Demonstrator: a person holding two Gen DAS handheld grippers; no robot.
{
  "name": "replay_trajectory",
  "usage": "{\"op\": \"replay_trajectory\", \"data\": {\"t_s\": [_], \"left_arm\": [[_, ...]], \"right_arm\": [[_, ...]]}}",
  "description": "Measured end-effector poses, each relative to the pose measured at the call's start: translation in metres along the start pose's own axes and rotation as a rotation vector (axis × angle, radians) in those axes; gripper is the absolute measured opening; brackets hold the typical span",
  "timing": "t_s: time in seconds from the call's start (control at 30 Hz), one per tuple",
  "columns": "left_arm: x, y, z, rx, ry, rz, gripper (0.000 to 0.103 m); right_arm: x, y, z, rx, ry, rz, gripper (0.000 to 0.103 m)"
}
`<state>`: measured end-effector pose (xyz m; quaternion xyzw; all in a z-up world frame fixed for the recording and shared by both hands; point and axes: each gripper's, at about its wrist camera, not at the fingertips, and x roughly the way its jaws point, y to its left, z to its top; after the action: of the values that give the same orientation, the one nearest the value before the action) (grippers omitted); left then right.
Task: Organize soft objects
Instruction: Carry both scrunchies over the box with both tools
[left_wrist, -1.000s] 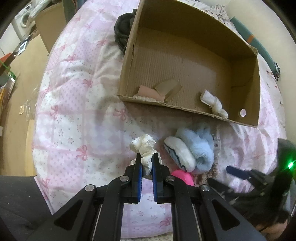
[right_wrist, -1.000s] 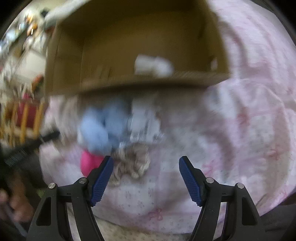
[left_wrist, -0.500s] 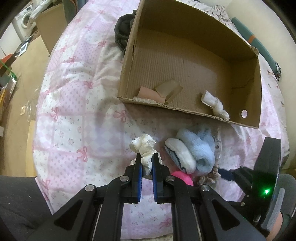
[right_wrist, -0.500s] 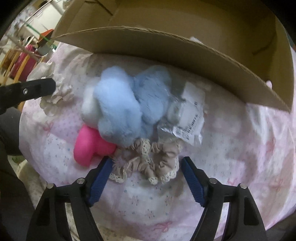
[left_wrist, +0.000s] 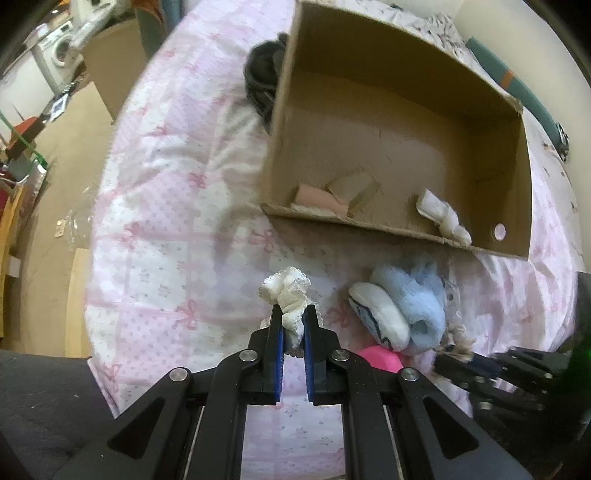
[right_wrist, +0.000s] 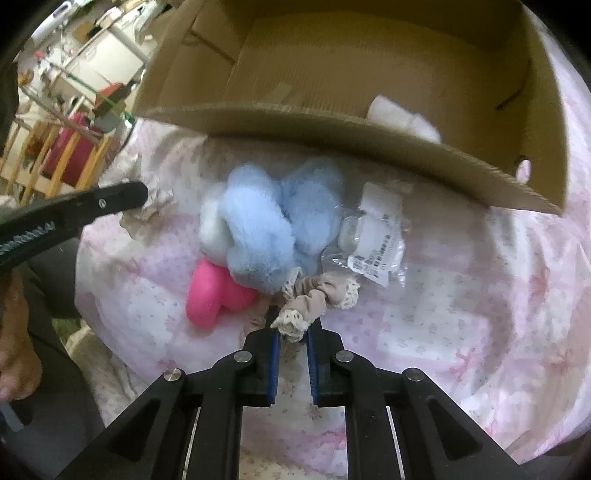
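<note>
My left gripper (left_wrist: 293, 319) is shut on a cream lace scrunchie (left_wrist: 288, 295), held above the pink bedspread in front of the cardboard box (left_wrist: 369, 221). My right gripper (right_wrist: 291, 325) is shut on a beige lace-edged scrunchie (right_wrist: 317, 295) that lies beside the fluffy blue slippers (right_wrist: 273, 225) and a pink plush piece (right_wrist: 210, 295). The slippers also show in the left wrist view (left_wrist: 406, 306). A white cloth (left_wrist: 443, 218) lies inside the box. A clear packet with a label (right_wrist: 373, 240) lies right of the slippers.
The bed's pink quilt (left_wrist: 166, 221) drops off at the left to a wooden floor (left_wrist: 44, 177). A dark garment (left_wrist: 262, 77) sits behind the box's left wall. Cardboard scraps (left_wrist: 340, 192) lie in the box. Furniture stands at the far left (right_wrist: 74, 147).
My right gripper has moved down to the beige scrunchie and its wide-open fingers have shut on it. My left gripper still holds the cream scrunchie and has barely moved.
</note>
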<state>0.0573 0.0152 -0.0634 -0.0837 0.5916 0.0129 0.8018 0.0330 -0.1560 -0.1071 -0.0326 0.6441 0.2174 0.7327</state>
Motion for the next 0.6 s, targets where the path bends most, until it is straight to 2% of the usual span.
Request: {"op": "replay_trajectory", "data": {"t_s": [0.2, 0.43, 0.6], "left_arm": [[-0.024, 0.006, 0.004, -0.016, -0.111, 0.014, 0.008], [-0.035, 0.010, 0.003, -0.028, -0.156, 0.004, 0.008], [-0.035, 0.009, 0.001, -0.024, -0.160, 0.011, 0.008]], "right_arm": [[-0.045, -0.009, -0.005, 0.041, -0.146, 0.052, 0.011], [-0.090, -0.018, -0.014, 0.094, -0.326, 0.107, 0.011], [-0.122, -0.017, -0.020, 0.116, -0.516, 0.113, 0.011]]}}
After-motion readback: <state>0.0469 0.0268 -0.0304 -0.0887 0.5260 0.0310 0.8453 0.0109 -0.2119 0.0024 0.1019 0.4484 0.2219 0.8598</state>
